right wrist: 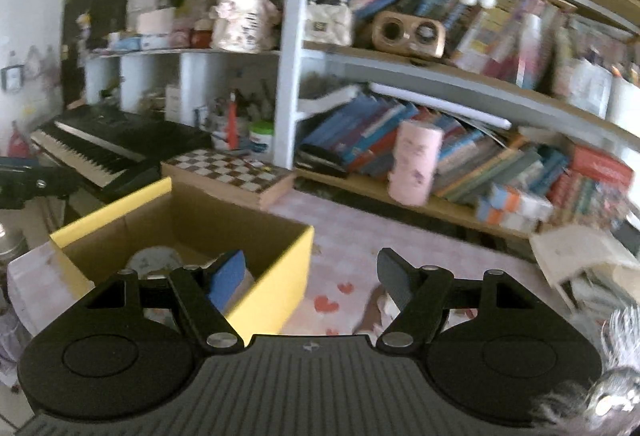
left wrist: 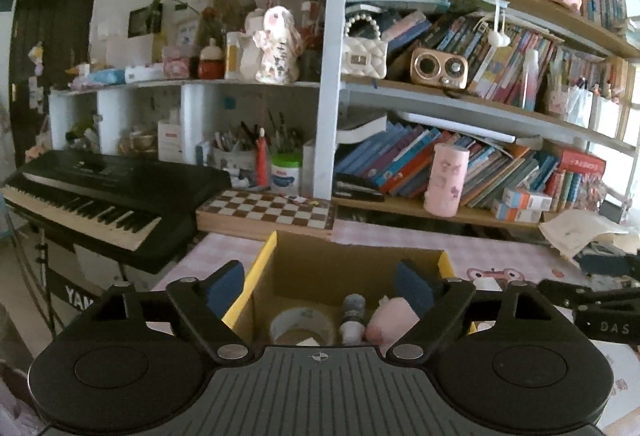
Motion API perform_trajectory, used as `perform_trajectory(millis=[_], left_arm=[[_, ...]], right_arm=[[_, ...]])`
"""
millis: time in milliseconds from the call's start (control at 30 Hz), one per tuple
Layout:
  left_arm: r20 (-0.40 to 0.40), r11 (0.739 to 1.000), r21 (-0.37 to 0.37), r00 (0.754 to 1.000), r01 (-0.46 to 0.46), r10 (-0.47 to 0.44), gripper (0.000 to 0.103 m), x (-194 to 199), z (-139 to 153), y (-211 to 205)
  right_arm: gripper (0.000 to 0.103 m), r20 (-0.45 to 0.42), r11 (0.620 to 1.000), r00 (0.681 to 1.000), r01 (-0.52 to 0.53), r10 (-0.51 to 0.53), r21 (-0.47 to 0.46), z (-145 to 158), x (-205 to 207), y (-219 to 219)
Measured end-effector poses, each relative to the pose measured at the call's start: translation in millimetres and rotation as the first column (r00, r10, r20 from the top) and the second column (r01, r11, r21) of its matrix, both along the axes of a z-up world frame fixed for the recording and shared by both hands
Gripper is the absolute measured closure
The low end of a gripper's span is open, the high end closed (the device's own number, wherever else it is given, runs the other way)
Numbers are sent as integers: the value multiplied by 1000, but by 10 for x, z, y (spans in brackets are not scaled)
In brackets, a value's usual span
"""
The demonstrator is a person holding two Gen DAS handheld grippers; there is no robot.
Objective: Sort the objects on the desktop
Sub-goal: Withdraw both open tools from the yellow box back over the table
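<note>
Yellow-edged cardboard box [left wrist: 352, 268], round tape roll [left wrist: 301, 326] inside

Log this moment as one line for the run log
left gripper: open, above box | right gripper: open, empty | box: tape, bottle

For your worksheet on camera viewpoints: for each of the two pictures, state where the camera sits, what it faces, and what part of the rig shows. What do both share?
Left wrist: sits behind the open left gripper, facing down into the cardboard box holding a tape roll.
Right wrist: sits behind the open right gripper, facing the pink tablecloth beside the box.
Shared: box, chessboard, keyboard, bookshelf.
</note>
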State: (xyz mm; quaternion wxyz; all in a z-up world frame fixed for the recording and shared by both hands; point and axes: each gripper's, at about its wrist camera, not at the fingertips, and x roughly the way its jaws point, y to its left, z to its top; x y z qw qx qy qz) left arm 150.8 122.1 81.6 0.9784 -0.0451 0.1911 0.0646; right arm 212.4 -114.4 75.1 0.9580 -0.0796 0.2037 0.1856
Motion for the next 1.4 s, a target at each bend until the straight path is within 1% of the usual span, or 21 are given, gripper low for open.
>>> perform_trajectory(millis=[133, 233, 367, 667, 833, 967, 1100, 1233, 1400], left_arm=[[-6, 1000, 3, 1000, 14, -14, 11, -213, -63, -26], [-24, 1000, 7, 999, 30, -30, 11, -364, -132, -51], [-52, 999, -6, 998, 45, -45, 11, -530, -211, -59], [-115, 997, -42, 991, 61, -65, 11, -829, -410, -95], [-161, 994, -35, 981, 102, -106, 11, -944, -515, -168], [-197, 990, -31, 970, 137, -140, 11, -1009, -594, -243], [-221, 986, -53, 961, 160, -168, 11, -1082, -651, -294], [-229, 981, -47, 954, 190, -196, 11, -1134, -675, -359], [-234, 979, -62, 950, 195, -204, 11, -1150, -691, -382]], right_arm=[[32, -37, 997, 997, 70, -70, 14, -124, -273, -55], [32, -66, 993, 992, 113, -112, 20, -213, -470, -58], [32, -94, 990, 986, 138, -136, 16, -300, -698, -32], [32, -165, 991, 978, 131, -131, -11, -496, -1139, 66], [32, -212, 992, 969, 122, -125, -24, -599, -1326, 111], [31, -220, 991, 967, 126, -131, -36, -615, -1405, 145], [29, -226, 991, 966, 116, -128, -64, -645, -1487, 194], [28, -227, 990, 966, 113, -128, -79, -659, -1537, 211], [28, -233, 988, 962, 120, -140, -99, -675, -1595, 193]])
